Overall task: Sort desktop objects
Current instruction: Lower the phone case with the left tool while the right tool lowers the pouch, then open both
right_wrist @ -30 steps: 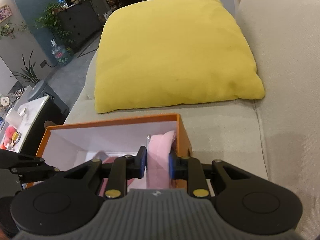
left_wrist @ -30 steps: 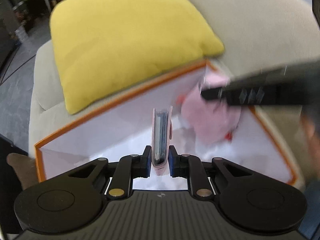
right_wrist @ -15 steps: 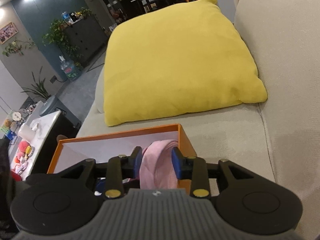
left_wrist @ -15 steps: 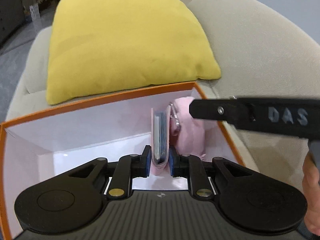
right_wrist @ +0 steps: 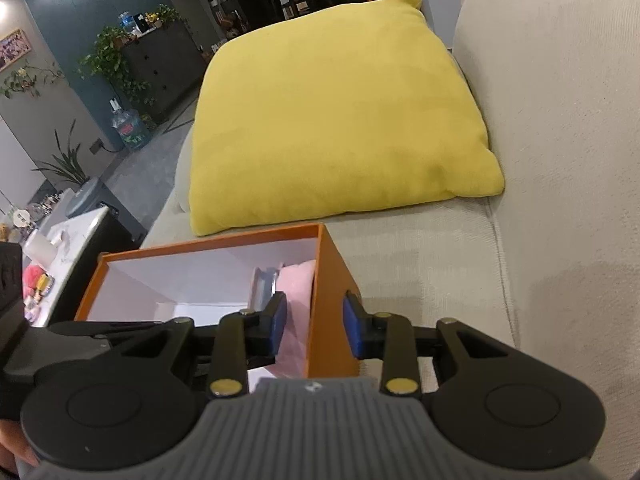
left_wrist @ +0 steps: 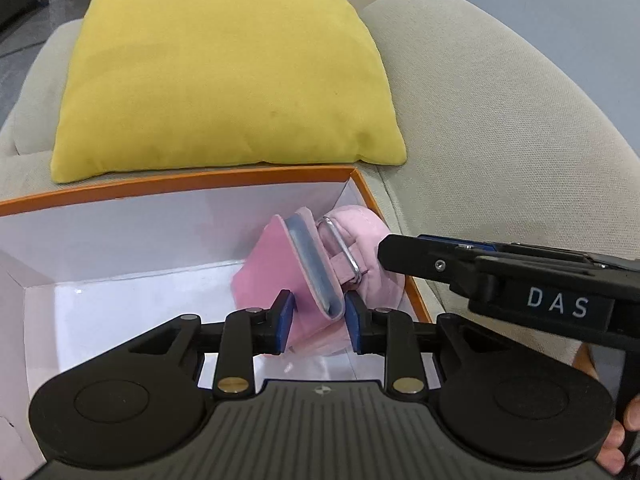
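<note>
Change: a second ago the left gripper [left_wrist: 316,322] pinched the pink wallet [left_wrist: 298,264] upright; now its jaws are opening and the wallet has tipped, leaning toward the upper left of the left wrist view.
Right gripper [right_wrist: 314,330]: it has let go of the pink pouch [left_wrist: 362,240]; jaws part-open, empty, straddling the box's orange side wall.
Wallet: inside the orange box [left_wrist: 180,182], in its right corner, resting against the pouch; lower end between the left pads, right pad close to it or touching, left pad clear.
Key relation: the wallet's long axis runs from the jaws up-left; the left gripper is nearer.
Next, judged: draw the left gripper back without dragging the wallet.
Surroundings: yellow cushion [left_wrist: 224,68] on the sofa [left_wrist: 500,140] beyond the box.
</note>
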`<state>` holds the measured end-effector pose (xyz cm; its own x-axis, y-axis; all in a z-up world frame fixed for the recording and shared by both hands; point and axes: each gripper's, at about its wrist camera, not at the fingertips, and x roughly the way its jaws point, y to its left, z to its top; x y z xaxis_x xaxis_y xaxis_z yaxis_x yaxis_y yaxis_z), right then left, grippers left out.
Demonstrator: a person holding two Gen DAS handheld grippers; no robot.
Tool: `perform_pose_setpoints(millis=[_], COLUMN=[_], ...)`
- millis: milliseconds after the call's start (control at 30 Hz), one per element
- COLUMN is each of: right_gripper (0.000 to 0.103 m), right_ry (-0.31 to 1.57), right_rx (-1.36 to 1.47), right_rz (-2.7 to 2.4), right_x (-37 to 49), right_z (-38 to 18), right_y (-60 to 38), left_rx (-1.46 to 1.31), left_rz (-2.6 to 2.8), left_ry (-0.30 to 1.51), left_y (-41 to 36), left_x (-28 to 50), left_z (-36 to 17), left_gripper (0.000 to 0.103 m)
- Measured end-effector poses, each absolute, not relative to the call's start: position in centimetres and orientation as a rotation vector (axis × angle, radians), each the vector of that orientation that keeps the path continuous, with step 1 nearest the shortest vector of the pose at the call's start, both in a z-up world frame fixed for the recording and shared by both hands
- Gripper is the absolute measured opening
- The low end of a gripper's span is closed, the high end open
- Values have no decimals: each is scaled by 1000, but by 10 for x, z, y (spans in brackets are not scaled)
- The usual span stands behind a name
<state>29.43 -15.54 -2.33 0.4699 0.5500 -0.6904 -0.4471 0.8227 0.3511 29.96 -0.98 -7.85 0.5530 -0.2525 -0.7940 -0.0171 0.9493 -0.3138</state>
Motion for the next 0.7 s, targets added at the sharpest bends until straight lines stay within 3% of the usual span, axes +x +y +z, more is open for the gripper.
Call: perform_pose_setpoints(millis=[267,700], right_gripper=[34,34], right_ry=[885,868], right_rx=[138,131], right_rz=[616,626], right_x=[292,290], right_z=[-24,-23], right_y=[-156,-158], left_rx=[-258,-256], left_rz=[-170,-169], left_ry=[980,956], left_y=[-4,7], left_x=[299,297], left_z=[-75,-64], left_gripper=[51,53])
